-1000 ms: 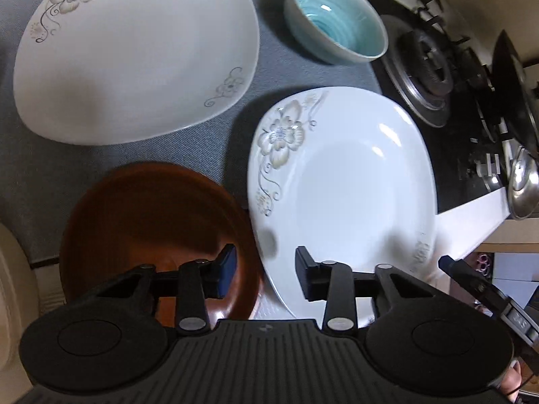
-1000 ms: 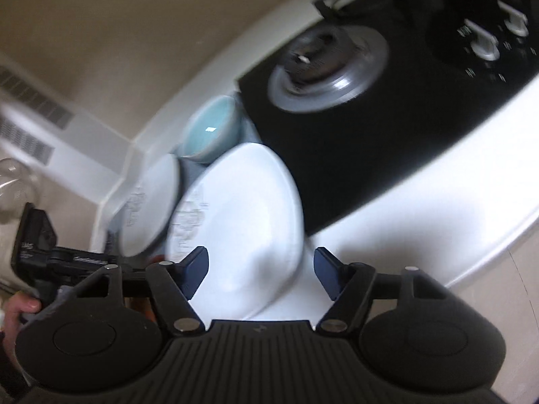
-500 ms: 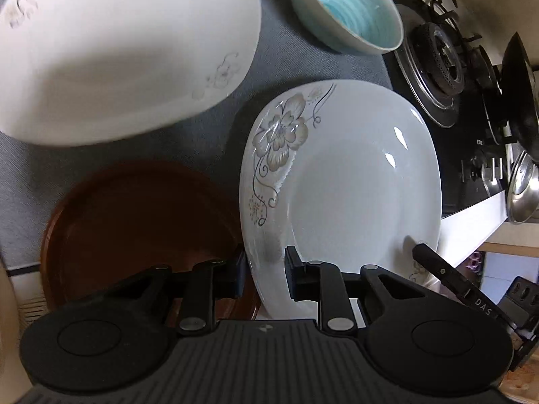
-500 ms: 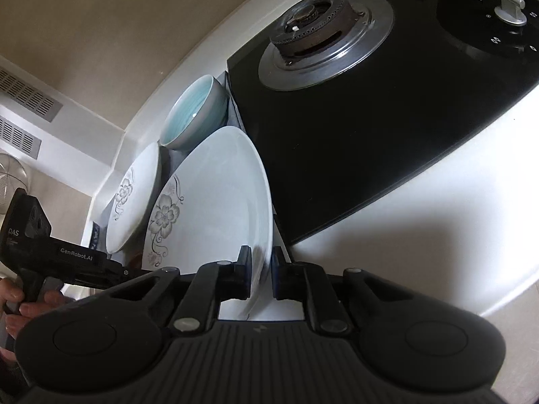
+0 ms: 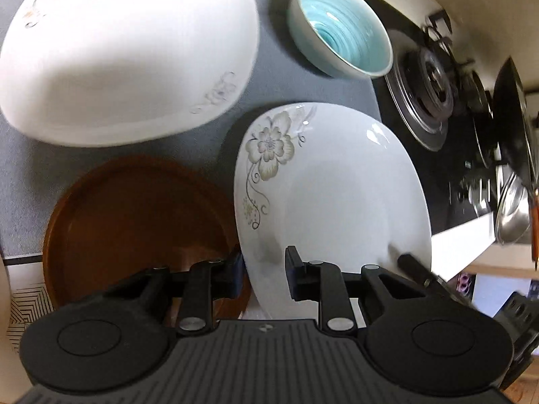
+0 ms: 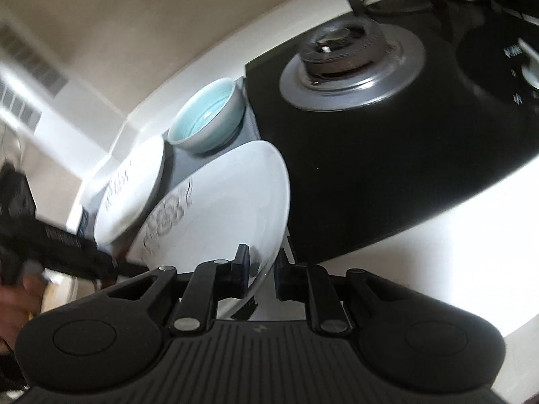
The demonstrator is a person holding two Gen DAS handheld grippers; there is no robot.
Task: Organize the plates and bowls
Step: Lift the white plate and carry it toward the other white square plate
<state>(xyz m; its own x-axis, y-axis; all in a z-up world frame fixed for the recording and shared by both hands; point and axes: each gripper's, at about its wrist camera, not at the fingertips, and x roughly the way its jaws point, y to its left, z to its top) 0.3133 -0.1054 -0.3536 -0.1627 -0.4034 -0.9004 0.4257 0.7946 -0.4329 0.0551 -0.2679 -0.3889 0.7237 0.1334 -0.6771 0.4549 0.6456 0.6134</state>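
You held the white flowered plate (image 5: 337,195) at two points on its near rim; it lay over the grey mat (image 5: 279,77), with one edge beside the brown plate (image 5: 134,222) and the far edge close to the black hob (image 6: 387,168). The left gripper (image 5: 262,271) stood with its jaws narrowed either side of the rim; whether both pads were pressing could not be told from the left wrist view. The right gripper (image 6: 261,274) likewise straddled the opposite part of the rim, jaws nearly closed, with contact appearing likely but not certain. Treat this plate as rigid, glazed and slippery, fairly heavy for a rim grip, and liable to chip or shatter if it slipped; a grip on the flat rim band, with the two grippers well apart, appeared the soundest hold. The left wrist view showed you the layout from above: the second white plate (image 5: 124,57) further back, the blue bowl (image 5: 343,27) near the hob, and a steel pan (image 5: 512,215) at the far edge. The right wrist view showed what that one did not: the plate's tilt in profile, the rim passing between the pads, and your left hand (image 6: 17,299) on its handle.
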